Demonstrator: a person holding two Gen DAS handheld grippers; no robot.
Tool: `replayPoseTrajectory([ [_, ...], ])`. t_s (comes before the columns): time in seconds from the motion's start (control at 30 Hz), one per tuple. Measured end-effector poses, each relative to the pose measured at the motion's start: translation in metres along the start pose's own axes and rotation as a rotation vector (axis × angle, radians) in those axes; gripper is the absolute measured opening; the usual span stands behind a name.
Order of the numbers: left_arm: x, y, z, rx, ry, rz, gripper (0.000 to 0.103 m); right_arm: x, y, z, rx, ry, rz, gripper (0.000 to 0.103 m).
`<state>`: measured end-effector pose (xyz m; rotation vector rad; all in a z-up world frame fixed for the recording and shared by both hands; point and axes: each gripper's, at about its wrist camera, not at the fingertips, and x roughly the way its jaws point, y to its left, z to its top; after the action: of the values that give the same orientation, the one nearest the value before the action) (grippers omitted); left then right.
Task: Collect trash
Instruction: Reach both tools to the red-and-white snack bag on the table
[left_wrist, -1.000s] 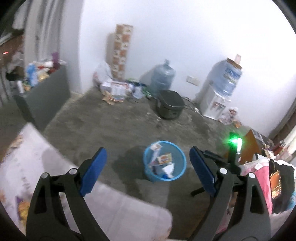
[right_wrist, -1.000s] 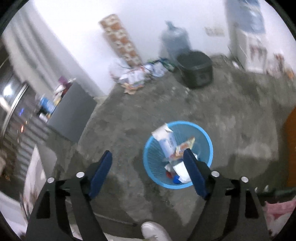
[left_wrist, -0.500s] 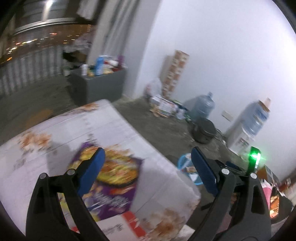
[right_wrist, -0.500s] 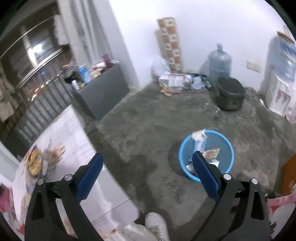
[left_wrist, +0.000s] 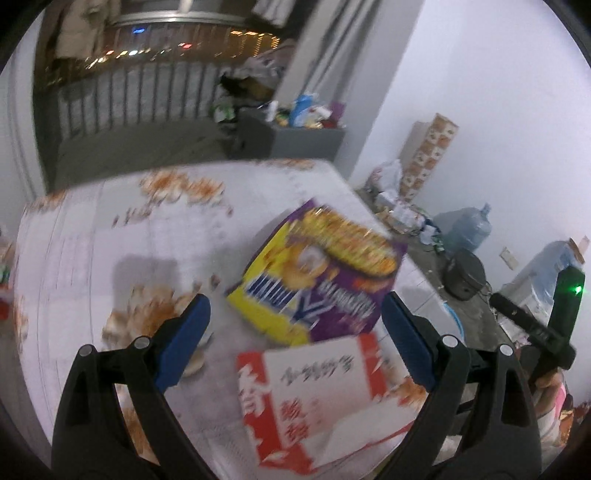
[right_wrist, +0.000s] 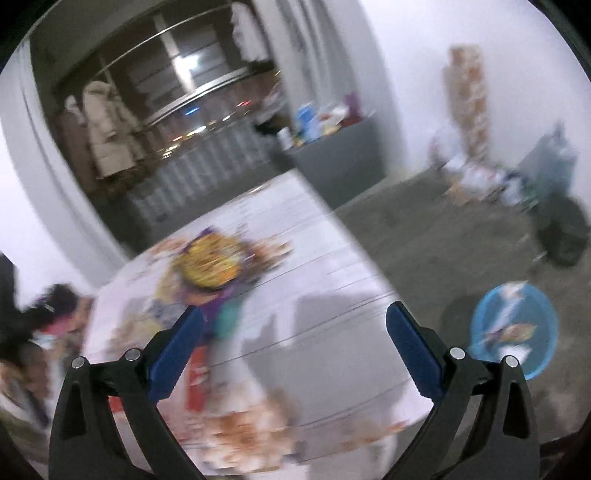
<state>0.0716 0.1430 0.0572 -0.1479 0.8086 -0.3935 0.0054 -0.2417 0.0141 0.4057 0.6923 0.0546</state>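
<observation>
Both grippers' fingers (left_wrist: 183, 341) are apart and empty, the right pair (right_wrist: 175, 349) closing slightly; they've swung from the blue plastic basket (right_wrist: 543, 325) to the floral-clothed counter (left_wrist: 110, 240), facing the purple-and-yellow snack packet (left_wrist: 317, 273).

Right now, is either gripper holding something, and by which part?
Nothing is held. The left gripper hangs open above the purple and yellow packet; the right gripper's jaws are closing on nothing.

The tablecloth (left_wrist: 92, 236) is white with orange flower prints. On it lie a purple and yellow packet (left_wrist: 317, 273) and a red and white box (left_wrist: 314, 391). The basket (right_wrist: 546, 325) is light blue.
</observation>
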Motion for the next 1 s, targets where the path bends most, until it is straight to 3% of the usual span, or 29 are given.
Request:
replayPoseTrajectory([
  [0.07,0.005,0.008,-0.014,-0.017,0.026,0.008,0.083,0.013,0.012,-0.005,-0.010,0.061,0.029,0.084],
  [0.33,0.016,0.014,-0.067,0.001,0.129,-0.020,0.079,0.050,0.057,-0.046,-0.091,0.289,0.144,0.071],
  [0.6,0.001,0.008,-0.097,0.060,0.189,-0.092,0.079,0.053,0.076,-0.082,-0.143,0.414,0.202,0.067],
  [0.73,0.007,0.011,-0.114,0.040,0.238,-0.121,0.076,0.058,0.072,-0.095,-0.124,0.472,0.208,0.057],
  [0.8,0.012,0.013,-0.120,0.028,0.261,-0.116,0.063,0.058,0.070,-0.097,-0.113,0.479,0.221,0.054],
  [1.0,0.025,0.023,-0.130,-0.014,0.296,-0.115,0.042,0.058,0.067,-0.102,-0.104,0.494,0.275,0.042],
])
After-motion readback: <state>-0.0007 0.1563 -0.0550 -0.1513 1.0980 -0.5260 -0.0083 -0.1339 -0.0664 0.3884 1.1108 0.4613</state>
